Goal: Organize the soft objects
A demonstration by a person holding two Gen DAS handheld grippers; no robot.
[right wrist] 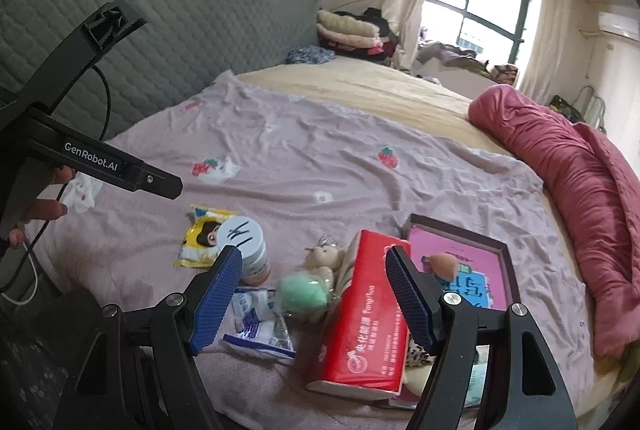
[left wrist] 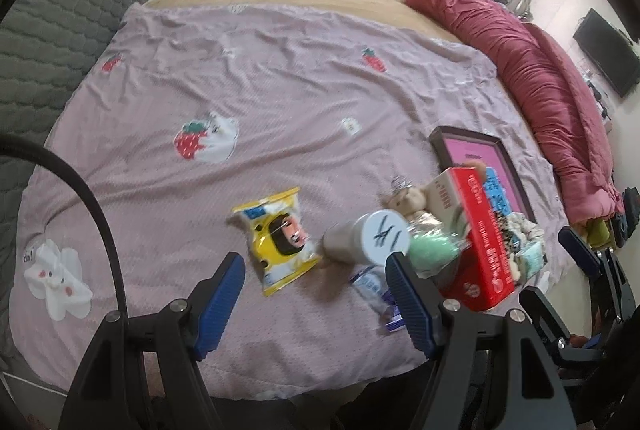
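Note:
On the pink strawberry blanket (left wrist: 280, 89) lies a cluster of items. A yellow snack packet (left wrist: 278, 240), a white-lidded jar (left wrist: 370, 240), a green soft ball (left wrist: 434, 250), a small teddy bear (left wrist: 408, 199) and a red tissue pack (left wrist: 482, 242) show in the left wrist view. My left gripper (left wrist: 316, 280) is open above the near blanket edge, empty. My right gripper (right wrist: 314, 280) is open and empty above the green ball (right wrist: 302, 294), bear (right wrist: 324, 256), jar (right wrist: 244, 248) and red tissue pack (right wrist: 366, 314). A blue-white packet (right wrist: 260, 326) lies below.
A dark tray (right wrist: 504, 250) with a pink book stands right of the tissue pack. A rolled red quilt (right wrist: 580, 189) lies along the right bed side. A grey padded headboard (right wrist: 180, 41) stands on the left. Folded clothes (right wrist: 352, 33) pile at the far end.

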